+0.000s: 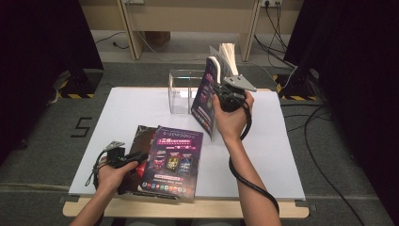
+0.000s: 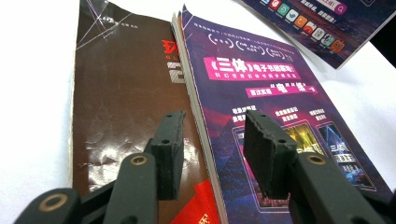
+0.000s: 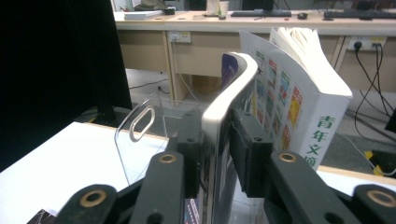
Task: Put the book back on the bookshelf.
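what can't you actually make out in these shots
- Clear acrylic rack, high view: its right part is hidden behind the upright magazine.
- Right gripper, right gripper view: the magazine covers the pad faces, so contact there is unclear.
- Brown magazine, left gripper view: title cut off by the purple magazine.
- White book: lower end hidden behind the jaw.
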`<state>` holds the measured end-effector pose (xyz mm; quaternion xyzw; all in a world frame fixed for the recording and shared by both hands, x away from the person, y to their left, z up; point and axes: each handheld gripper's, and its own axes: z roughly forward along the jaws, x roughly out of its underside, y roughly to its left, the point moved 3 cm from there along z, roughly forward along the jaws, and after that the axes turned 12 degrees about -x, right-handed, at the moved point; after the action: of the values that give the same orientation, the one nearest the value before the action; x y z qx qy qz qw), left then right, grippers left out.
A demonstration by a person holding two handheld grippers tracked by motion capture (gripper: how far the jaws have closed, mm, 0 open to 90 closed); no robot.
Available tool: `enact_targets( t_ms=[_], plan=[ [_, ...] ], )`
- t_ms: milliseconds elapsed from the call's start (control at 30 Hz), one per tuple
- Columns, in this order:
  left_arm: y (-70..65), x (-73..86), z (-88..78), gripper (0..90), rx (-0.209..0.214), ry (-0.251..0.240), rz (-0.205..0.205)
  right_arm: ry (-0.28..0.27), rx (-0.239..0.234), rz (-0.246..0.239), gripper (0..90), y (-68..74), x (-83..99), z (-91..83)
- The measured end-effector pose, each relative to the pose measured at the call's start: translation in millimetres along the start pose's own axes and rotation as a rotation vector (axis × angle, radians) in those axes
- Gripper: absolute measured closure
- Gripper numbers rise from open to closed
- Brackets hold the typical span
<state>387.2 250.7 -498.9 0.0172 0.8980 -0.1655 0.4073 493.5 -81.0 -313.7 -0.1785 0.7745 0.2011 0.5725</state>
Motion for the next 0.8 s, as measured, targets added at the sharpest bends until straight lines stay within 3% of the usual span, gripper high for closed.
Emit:
enact_targets(
  t_ms=[433, 800],
  plan=[
    [0.3, -0.4, -0.3, 57.3, 0.0, 0.0, 0.0, 0.053, 0.029, 0.049, 73.2, -8.0, 3.5, 1.8],
    [0.6, -0.9, -0.3, 57.3, -0.001, -0.005, -0.003, 0.096, 0.034, 0.031, 81.6, -5.2, 5.3, 7.3]
  ],
)
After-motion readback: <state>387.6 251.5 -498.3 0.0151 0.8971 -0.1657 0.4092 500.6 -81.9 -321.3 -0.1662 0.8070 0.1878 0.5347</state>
